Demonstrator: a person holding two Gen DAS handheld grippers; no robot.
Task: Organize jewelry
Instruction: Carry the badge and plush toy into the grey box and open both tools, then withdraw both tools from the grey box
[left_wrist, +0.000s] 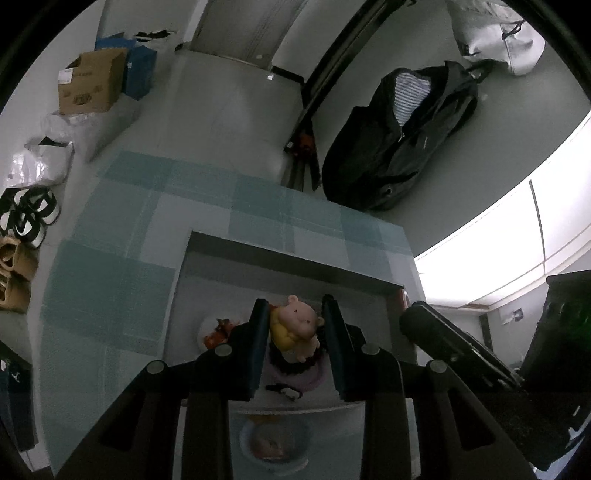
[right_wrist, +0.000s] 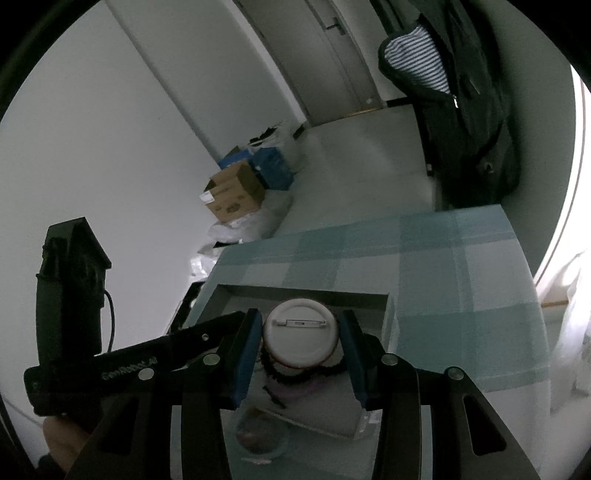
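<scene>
My left gripper (left_wrist: 295, 306) is shut on a small pink and yellow bear charm (left_wrist: 297, 325), held over a shallow grey box (left_wrist: 295, 254). Under the charm lie a dark beaded bracelet (left_wrist: 291, 365) on a purple piece, a black and white clip (left_wrist: 284, 390) and an orange trinket (left_wrist: 218, 330). My right gripper (right_wrist: 301, 317) is shut on a round white pin badge (right_wrist: 301, 338), its back with the pin facing the camera, above the same box (right_wrist: 295, 290) and bracelet (right_wrist: 295, 371). Each gripper shows at the edge of the other's view.
The box sits on a blue checked tablecloth (left_wrist: 122, 266). A clear bowl (left_wrist: 273, 439) stands at the near side. On the floor to the left are a cardboard box (left_wrist: 92, 83) and shoes (left_wrist: 29, 214). A black jacket (left_wrist: 402, 136) hangs beyond the table.
</scene>
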